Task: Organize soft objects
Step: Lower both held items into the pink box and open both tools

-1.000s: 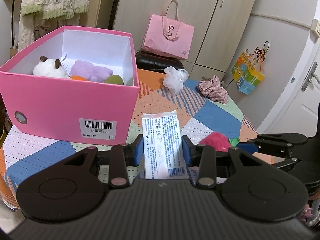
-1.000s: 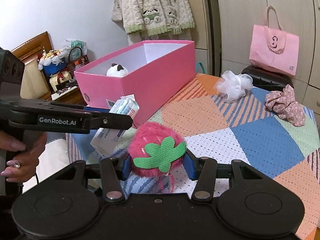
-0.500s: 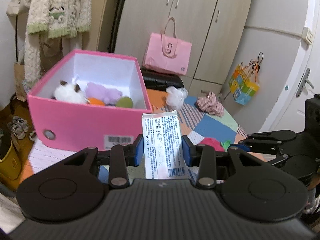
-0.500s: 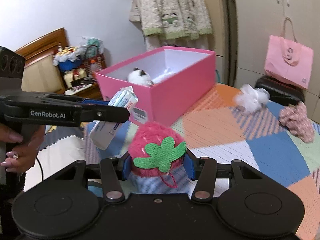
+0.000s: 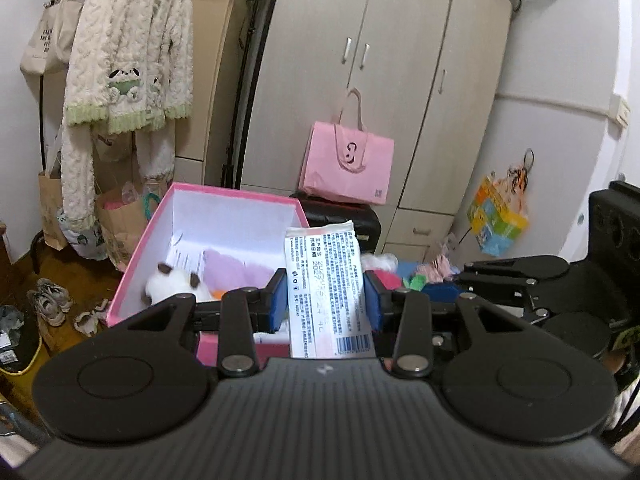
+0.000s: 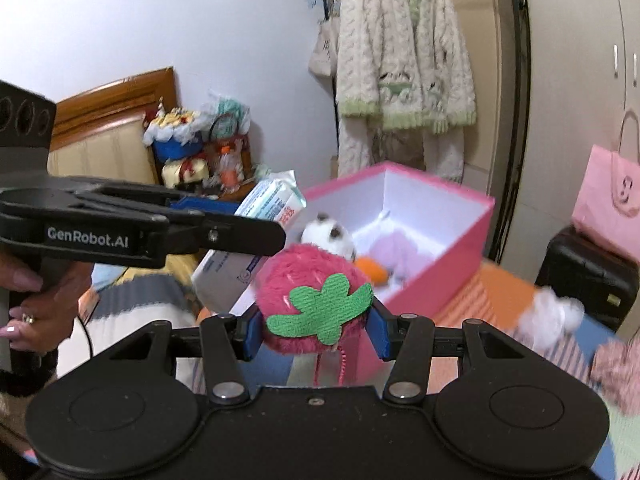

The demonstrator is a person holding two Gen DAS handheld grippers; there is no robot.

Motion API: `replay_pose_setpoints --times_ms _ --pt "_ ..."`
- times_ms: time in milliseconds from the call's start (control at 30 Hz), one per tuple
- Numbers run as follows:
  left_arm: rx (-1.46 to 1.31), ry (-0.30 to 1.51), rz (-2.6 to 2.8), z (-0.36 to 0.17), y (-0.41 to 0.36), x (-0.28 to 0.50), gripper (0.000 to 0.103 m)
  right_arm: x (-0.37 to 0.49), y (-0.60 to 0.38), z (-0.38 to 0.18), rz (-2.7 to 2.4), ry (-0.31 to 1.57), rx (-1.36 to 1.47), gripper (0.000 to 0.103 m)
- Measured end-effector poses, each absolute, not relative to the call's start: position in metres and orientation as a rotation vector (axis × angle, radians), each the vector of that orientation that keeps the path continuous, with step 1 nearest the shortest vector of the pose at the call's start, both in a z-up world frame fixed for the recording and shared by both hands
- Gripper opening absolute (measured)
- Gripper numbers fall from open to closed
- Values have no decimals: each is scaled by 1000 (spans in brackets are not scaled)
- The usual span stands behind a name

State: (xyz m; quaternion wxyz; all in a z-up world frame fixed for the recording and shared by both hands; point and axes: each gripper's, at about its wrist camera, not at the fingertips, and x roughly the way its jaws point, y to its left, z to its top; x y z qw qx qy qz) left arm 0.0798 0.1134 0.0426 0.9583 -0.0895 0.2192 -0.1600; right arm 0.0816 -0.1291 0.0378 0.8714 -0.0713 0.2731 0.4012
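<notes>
Our left tongs (image 5: 325, 300) pinch a flat, crinkly tissue packet (image 5: 326, 280); our right tongs (image 6: 316, 330) squeeze a fuzzy pink strawberry plush (image 6: 308, 292), felt-leafed, the pink cardboard box (image 6: 440, 248) just beyond.

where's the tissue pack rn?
The tissue pack is clamped upright between the left gripper fingers, off the table. In the right wrist view it sits left of centre, beside the pink box and just left of the strawberry plush.
</notes>
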Motion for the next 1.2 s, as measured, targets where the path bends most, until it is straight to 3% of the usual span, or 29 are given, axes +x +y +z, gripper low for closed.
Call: replay_pose_setpoints --times_ms 267,900,1200 --pt "-235 492 -271 39 128 146 38 144 -100 49 799 569 -183 56" --pt "-328 719 -198 -29 155 218 38 199 -32 -10 768 692 -548 57" --pt "-182 698 -158 -12 147 209 48 213 -39 -8 768 767 -442 66"
